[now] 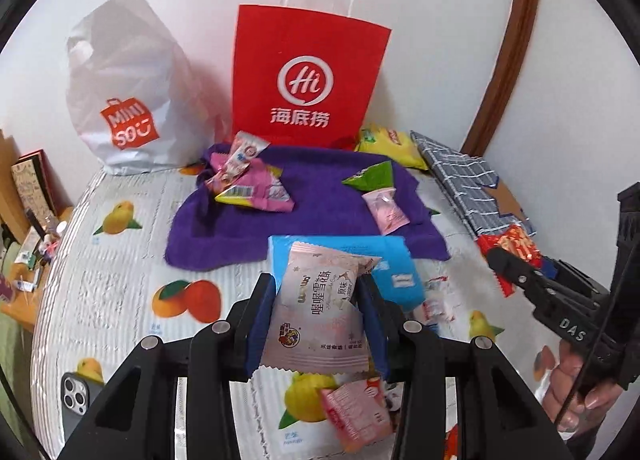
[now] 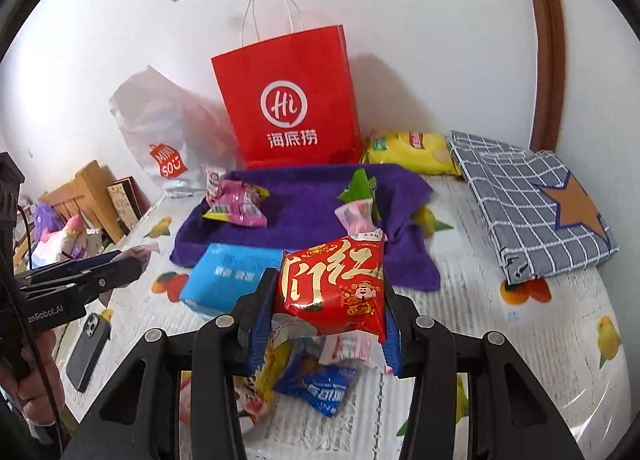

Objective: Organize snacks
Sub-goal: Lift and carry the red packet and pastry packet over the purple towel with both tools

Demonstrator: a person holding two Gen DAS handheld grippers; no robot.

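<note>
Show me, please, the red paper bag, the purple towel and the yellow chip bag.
red paper bag (image 1: 308,71): left wrist view, front panel.
purple towel (image 2: 308,195): right wrist view, bare middle.
yellow chip bag (image 2: 412,151): right wrist view, front face.

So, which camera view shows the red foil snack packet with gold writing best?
The right wrist view: the red foil snack packet with gold writing fills its centre, front printed face visible, clamped in the right claw. The left wrist view shows only its crumpled edge at the right.
</note>
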